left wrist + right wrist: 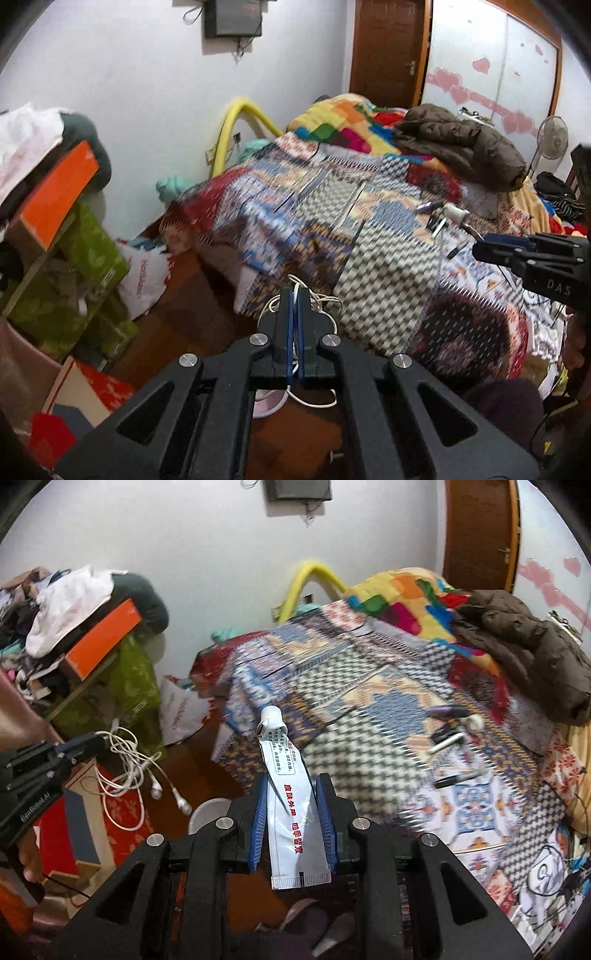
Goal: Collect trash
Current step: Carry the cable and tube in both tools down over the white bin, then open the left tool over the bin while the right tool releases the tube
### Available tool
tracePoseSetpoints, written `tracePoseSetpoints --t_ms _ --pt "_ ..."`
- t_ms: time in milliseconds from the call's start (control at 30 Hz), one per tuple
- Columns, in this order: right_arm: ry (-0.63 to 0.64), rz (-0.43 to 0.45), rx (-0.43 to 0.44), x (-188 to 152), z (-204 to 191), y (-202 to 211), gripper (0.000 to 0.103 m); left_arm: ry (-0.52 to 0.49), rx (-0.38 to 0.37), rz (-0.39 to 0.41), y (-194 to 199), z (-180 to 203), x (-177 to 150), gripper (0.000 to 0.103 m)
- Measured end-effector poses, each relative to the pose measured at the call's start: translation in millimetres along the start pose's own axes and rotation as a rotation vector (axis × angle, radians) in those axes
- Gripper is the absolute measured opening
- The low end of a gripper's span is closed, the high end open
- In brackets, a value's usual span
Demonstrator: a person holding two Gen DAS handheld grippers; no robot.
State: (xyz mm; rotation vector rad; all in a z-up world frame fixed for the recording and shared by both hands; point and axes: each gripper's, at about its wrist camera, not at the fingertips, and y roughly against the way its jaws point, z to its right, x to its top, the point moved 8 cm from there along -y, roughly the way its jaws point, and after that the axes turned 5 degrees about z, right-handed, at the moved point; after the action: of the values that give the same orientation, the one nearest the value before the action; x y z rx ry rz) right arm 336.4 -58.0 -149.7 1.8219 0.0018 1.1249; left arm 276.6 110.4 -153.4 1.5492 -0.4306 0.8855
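Left gripper [294, 295]: jaws clenched on a tangled white earphone cable [122, 764], whose 2 earbuds dangle over the cluttered floor beside the bed [369, 229]. Right gripper [291, 786]: jaws grasping a crumpled white ointment tube [284, 794], cap pointing away, held above the bed's near corner. Small items [454, 727] lie on the patterned quilt; a brown jacket [465, 144] lies farther back.
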Motion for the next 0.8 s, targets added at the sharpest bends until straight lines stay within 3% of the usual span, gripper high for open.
tracePoseSetpoints --t_ms 333,800 --pt "0.031 -0.143 0.087 -34 -78 -64 0.024 0.057 0.029 -0.160 -34 -60 -76 0.000" --pt "0.049 -0.368 0.109 -83 -118 -165 0.024 0.192 0.004 -0.462 -143 -99 -174 0.000"
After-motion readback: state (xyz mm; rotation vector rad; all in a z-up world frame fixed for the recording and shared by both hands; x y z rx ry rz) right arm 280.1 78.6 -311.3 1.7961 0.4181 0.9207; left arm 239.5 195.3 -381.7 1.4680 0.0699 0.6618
